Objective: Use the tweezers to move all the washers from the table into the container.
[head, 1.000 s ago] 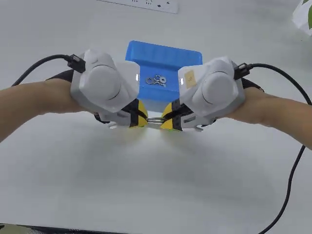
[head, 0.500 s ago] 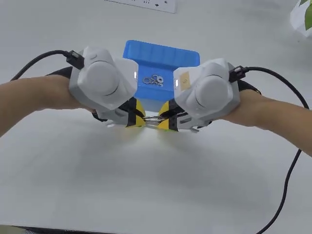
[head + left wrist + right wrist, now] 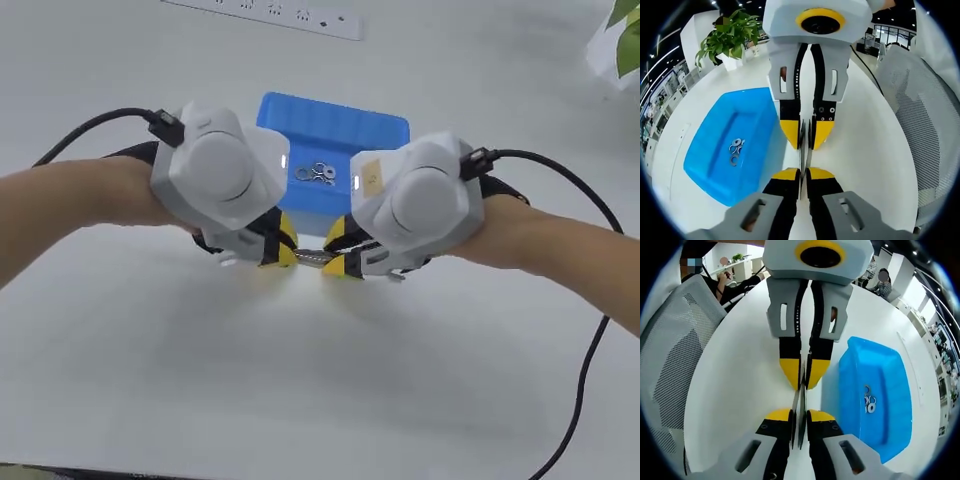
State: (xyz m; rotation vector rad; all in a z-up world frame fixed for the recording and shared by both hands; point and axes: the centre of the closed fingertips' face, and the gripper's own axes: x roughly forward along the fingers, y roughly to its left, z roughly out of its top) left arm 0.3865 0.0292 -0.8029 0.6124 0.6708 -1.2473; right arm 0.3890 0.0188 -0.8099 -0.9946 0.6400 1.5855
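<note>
The left tongs (image 3: 285,250) and the right tongs (image 3: 335,262) are facing each other tip to tip just above the counter (image 3: 300,400), and both are clenching the same pair of tweezers (image 3: 310,257), one from each end. In the left gripper view the thin metal blades of the tweezers (image 3: 804,150) are running straight from the left tongs (image 3: 803,175) into the right tongs (image 3: 806,137) opposite, with the yellow pads on either side pressing nearly together around them. The blue container (image 3: 335,125) is sitting just beyond the tongs, and a small cluster of washers (image 3: 317,174) is lying on its floor, touching or overlapping one another; the right gripper view is showing the same washers (image 3: 869,401) near the middle of the container (image 3: 890,370). The tweezers are looking light, stiff and springy, with smooth metal that is likely slipping easily between pads, so gripping them across the flat of the blades near mid-length, rather than at the fine points, is probably giving the steadiest hold. The washers are appearing small, flat, hard and light, likely sliding on the smooth counter, so pinching one by its rim or through its hole is seeming the surest way
</note>
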